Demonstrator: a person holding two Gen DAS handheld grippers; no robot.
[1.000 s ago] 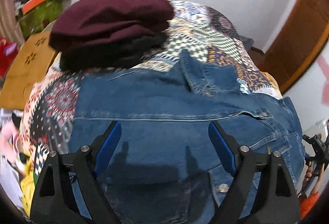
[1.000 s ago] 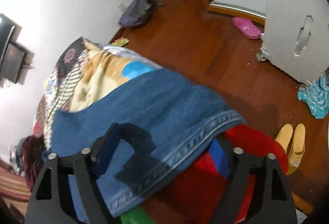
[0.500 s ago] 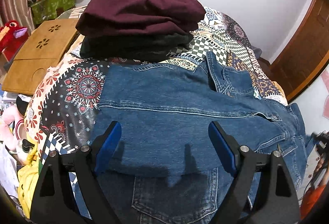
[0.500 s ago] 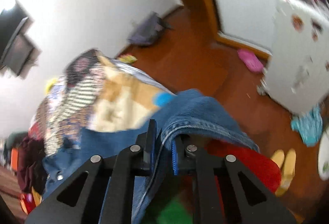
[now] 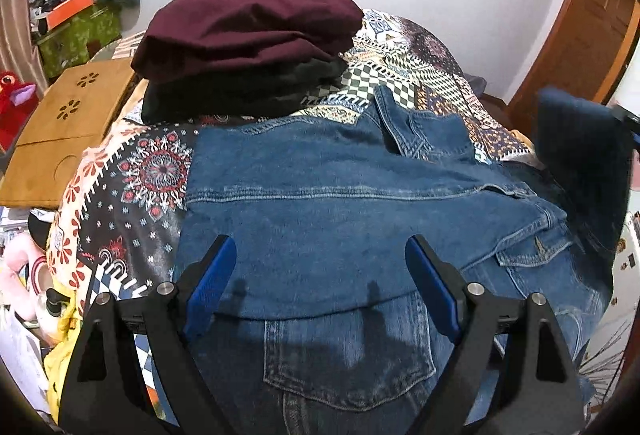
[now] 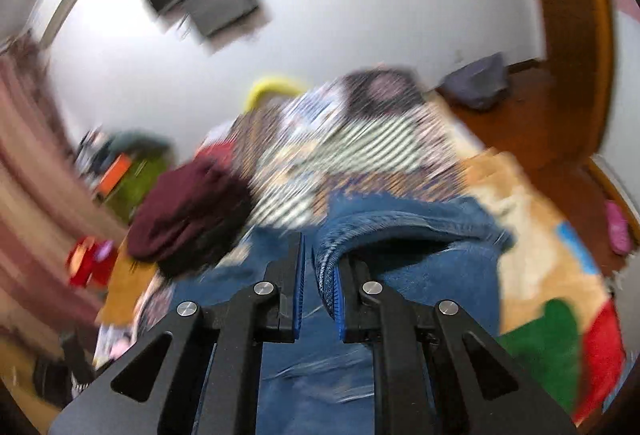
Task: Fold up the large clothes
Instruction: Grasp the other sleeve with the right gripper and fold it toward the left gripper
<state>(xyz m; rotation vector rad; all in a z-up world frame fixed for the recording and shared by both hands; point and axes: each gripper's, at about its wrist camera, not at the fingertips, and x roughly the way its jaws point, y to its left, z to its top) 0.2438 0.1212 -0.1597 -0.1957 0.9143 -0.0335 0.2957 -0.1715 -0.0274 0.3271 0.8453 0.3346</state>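
The jeans (image 5: 340, 219) lie spread on the bed (image 5: 132, 195) just under and ahead of the left gripper (image 5: 320, 275); one end hangs lifted at its right. That denim edge could slip from the narrow pinch if it drags, or the fold could land crooked, or brush the clothes stack (image 5: 248, 47) beyond. The right gripper (image 6: 318, 275) is clamped on the denim edge. The left gripper's jaws stand wide apart, holding nothing, above the fabric.
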